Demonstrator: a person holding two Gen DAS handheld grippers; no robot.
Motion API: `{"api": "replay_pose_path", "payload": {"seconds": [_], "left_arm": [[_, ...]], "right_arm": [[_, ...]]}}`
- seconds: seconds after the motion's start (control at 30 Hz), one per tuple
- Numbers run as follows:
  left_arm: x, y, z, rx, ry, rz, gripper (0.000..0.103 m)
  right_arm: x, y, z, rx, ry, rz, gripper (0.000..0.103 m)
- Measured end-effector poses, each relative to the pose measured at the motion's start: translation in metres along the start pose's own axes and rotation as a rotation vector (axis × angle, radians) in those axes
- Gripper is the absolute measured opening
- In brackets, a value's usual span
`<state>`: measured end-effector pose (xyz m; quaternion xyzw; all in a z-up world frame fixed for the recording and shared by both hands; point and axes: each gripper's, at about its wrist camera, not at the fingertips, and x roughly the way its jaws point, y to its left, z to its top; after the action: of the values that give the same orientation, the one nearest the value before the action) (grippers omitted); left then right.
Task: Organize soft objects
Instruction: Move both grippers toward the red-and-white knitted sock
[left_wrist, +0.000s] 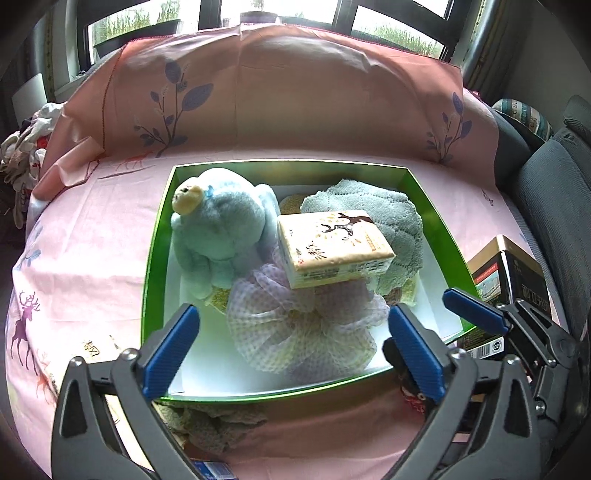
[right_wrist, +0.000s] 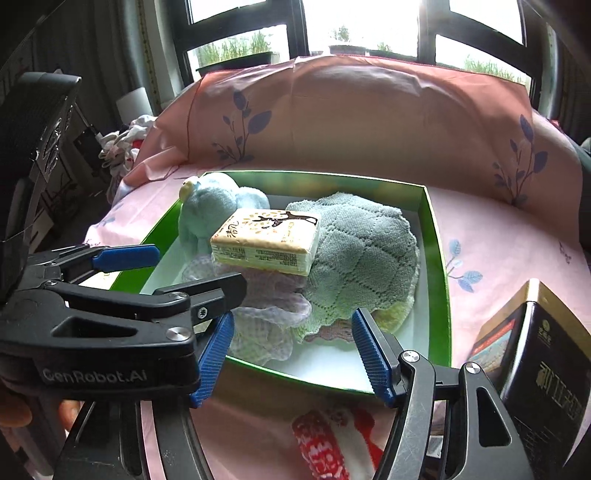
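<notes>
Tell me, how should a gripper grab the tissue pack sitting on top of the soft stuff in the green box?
Probably from above, pinching the tissue pack across its two long side faces. It lies flat on top of the mesh puff and grey towel, so its sides stand clear while its underside is buried. Both the left gripper and the right gripper are open and empty.

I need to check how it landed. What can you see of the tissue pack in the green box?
The tissue pack is a soft rectangular brick in glossy cream plastic wrap, printed with a dark deer, gold specks and characters on top and small print on its side. It lies flat but tilted, propped on the checked mesh pouf and against the grey-green towel, beside the blue plush toy. Neither gripper touches it.
</notes>
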<state>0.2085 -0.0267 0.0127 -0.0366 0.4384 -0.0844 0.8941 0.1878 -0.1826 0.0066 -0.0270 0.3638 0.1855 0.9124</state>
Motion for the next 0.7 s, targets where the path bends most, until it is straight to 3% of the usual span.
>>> {"api": "replay_pose_path", "payload": {"seconds": [0.3,0.7], "left_arm": [[-0.053,-0.009,-0.02,0.023,-0.122,0.016,0.102],[-0.097,-0.026,-0.078,0.019,-0.127,0.042,0.102]], "right_arm": [[-0.062,-0.004,-0.024,0.04,-0.089,0.029,0.068],[-0.109,0.01,-0.064,0.055,-0.101,0.032,0.068]]}}
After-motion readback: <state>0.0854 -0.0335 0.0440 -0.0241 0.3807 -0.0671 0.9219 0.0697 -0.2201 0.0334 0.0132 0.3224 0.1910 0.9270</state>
